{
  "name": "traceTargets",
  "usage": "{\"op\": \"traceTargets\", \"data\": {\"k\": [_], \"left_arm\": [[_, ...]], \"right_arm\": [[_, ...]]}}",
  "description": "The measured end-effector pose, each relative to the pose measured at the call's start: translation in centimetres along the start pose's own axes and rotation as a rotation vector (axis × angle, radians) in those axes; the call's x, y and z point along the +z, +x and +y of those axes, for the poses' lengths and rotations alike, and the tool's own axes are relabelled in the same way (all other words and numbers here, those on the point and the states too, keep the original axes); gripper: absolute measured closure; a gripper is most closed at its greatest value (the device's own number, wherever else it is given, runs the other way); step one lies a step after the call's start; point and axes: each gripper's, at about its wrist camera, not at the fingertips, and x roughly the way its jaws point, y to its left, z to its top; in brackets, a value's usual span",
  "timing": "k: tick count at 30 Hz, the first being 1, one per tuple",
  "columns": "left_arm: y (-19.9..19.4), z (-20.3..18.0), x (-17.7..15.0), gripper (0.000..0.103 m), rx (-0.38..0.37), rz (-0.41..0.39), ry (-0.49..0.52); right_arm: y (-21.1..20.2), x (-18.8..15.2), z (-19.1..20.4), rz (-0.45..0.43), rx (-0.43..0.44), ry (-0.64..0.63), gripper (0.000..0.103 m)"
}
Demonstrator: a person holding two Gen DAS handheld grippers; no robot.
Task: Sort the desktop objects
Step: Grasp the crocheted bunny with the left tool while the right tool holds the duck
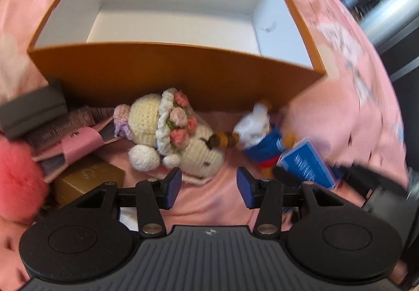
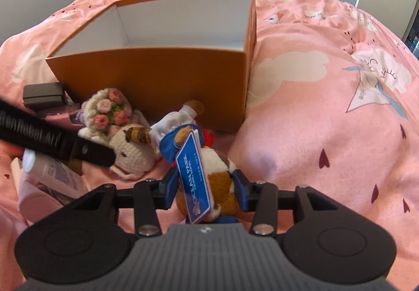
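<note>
Pink bedspread (image 2: pixel 327 112) w/ cloud prints covers the bed under everything. Orange box (image 2: pixel 157 81), white inside, sits straight ahead of both tools, open top, nothing visible in it.

Crochet doll (image 1: pixel 170 139), cream w/ flower wreath, lies on its side just ahead-left of the left tool (image 1: pixel 208 187), close to the box's near wall. In the right wrist view it's ahead-left of the right tool (image 2: pixel 204 190), partly behind the left tool's black arm.

Plush duck toy (image 2: pixel 209 160) in blue jacket sits between the right tool's blue pads (image 2: pixel 241 191); pads press its brown-white body on both sides, so right tool is clamped on it. Blue hang tag (image 2: pixel 193 183) lies across its front. From the left wrist view the duck (image 1: pixel 259 133) is ahead-right, near the box corner; motion blur there.

Left tool: jaws apart, nothing between them, just bedspread.

Left of the left tool, a clutter pile: pink fluffy pompom (image 1: pixel 18 175), dark grey case (image 1: pixel 31 112), gold box (image 1: pixel 86 178), pink wallet (image 1: pixel 78 144). All touching or overlapping; exact stacking hard to tell.
</note>
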Motion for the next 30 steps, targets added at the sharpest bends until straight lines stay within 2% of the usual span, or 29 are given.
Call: {"op": "traceTargets", "data": {"k": [6, 10, 14, 16, 22, 30], "left_arm": [[1.5, 1.5, 0.6, 0.041, 0.023, -0.002, -0.175], [2.5, 2.4, 0.5, 0.04, 0.043, -0.036, -0.278], [3.2, 3.0, 0.4, 0.035, 0.045, -0.071, -0.373], [3.6, 3.5, 0.3, 0.032, 0.039, -0.086, -0.422], [4.8, 3.9, 0.4, 0.03, 0.082, -0.107, -0.451], [6.5, 5.0, 0.7, 0.027, 0.12, -0.089, -0.437]], "right_arm": [[1.3, 0.1, -0.2, 0.024, 0.0, 0.0, 0.053], [1.8, 0.1, 0.0, 0.029, -0.005, 0.005, 0.047], [1.9, -0.1, 0.4, 0.024, -0.027, -0.006, 0.045], [2.0, -0.1, 0.5, 0.024, -0.027, -0.006, 0.04], [2.5, -0.4, 1.3, 0.007, -0.044, 0.001, 0.03], [3.3, -0.5, 1.5, 0.003, -0.051, -0.019, 0.03]]}}
